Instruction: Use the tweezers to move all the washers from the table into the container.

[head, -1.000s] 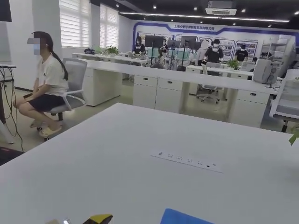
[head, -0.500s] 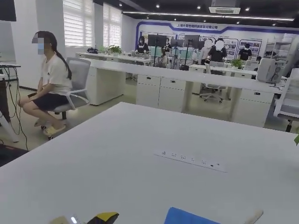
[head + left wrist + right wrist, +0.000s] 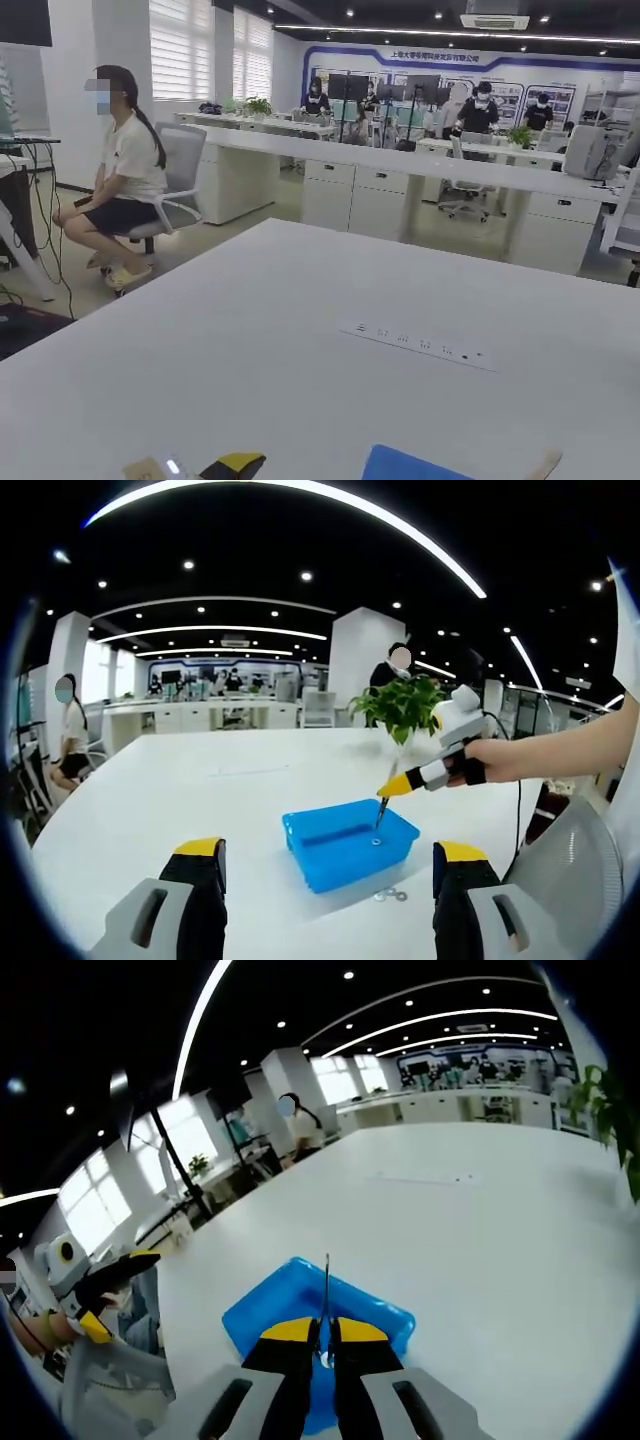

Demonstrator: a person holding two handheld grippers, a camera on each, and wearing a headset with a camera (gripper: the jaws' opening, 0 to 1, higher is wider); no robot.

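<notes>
While pinching the tweezers point(image 3: 326, 1280) tip-down over the blue container point(image 3: 345, 842) with the right gripper point(image 3: 322, 1328), leaving washers point(image 3: 391, 894) lying on the worktop point(image 3: 150, 800) just outside the container's wall, on the side facing the spread, empty left gripper point(image 3: 328, 852), so needing the tips brought that way next.

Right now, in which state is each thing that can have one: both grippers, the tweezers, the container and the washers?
left gripper: open, holding nothing.
right gripper: shut on the tweezers.
tweezers: held tips down, pointing into the container.
container: open at the top, standing on the table.
washers: lying on the table beside the container, not yet in it.
</notes>
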